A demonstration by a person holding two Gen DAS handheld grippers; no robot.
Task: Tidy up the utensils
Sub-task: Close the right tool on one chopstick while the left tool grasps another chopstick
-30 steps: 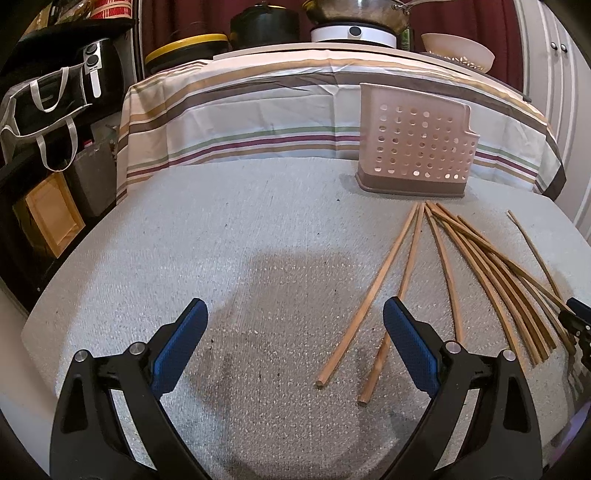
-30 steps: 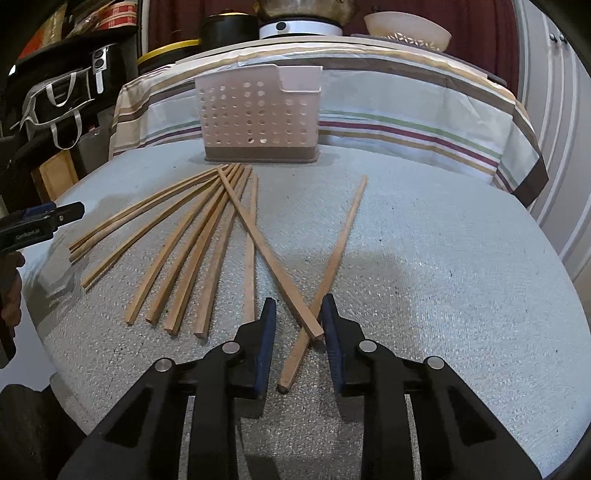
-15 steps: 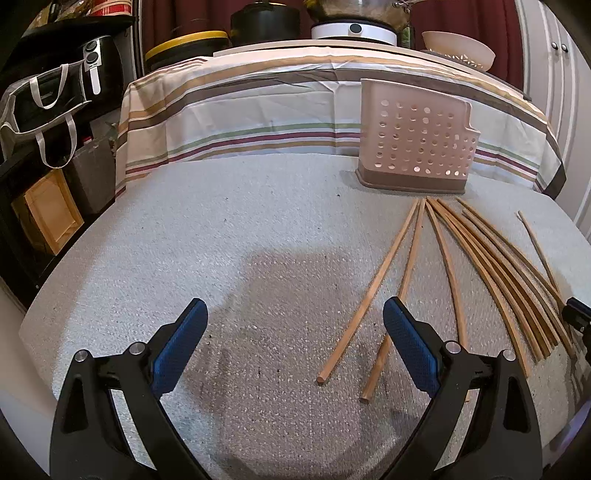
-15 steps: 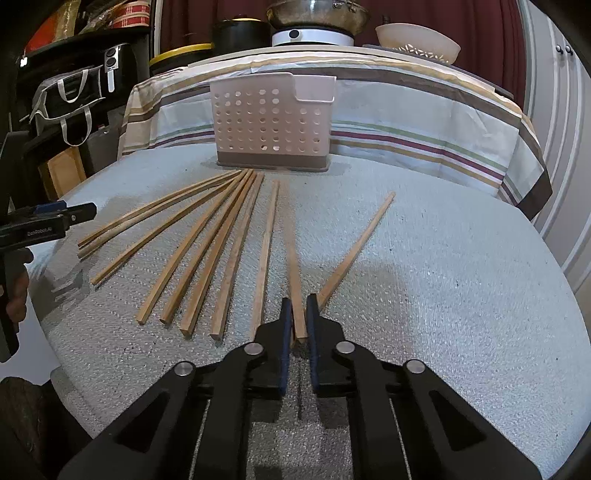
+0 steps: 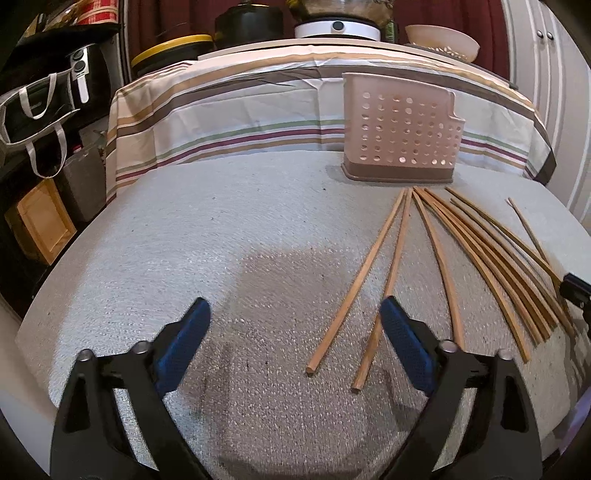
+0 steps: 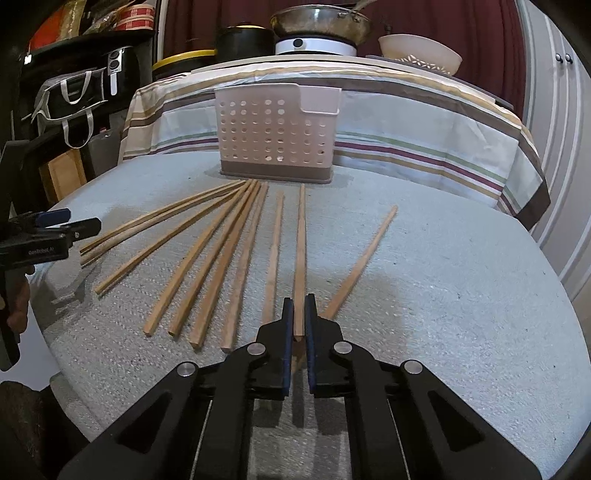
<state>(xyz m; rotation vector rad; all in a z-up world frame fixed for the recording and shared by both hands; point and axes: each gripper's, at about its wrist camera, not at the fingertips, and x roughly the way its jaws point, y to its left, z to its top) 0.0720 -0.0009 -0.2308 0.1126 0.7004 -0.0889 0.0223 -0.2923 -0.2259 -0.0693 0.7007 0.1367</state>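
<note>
- Clamping one long wooden chopstick (image 6: 300,258) near its close end, the right gripper (image 6: 299,321) has its blue-padded jaws clenched on the stick, which runs straight toward 12 o'clock, pointing at the holder.
- The pale pink perforated plastic utensil holder with a brown base (image 6: 276,133) stands upright at 12 o'clock in the right wrist view, at the far edge of the grey textured table cover (image 6: 461,295).
- The rest of the wooden chopsticks (image 6: 207,258) lie flat on the cover, fanned out from a spot just before the holder toward 7 and 8 o'clock; one more lies just left of the held stick.
- A single chopstick (image 6: 364,258) lies apart at 1 o'clock, slanted, with its near end beside the right gripper's fingers.
- The left gripper (image 5: 295,332) hovers over bare cover with its blue-padded jaws released and spread wide, nothing between them.
- In the left wrist view the holder (image 5: 400,129) sits at 1 o'clock, and the fan of chopsticks (image 5: 480,254) spreads toward 3 to 5 o'clock; the near end of one stick (image 5: 380,310) passes just beside the right-hand pad.
- A striped cloth (image 6: 406,122) drapes the table behind, carrying a metal pan (image 6: 319,20) and a cream bowl (image 6: 419,51).
</note>
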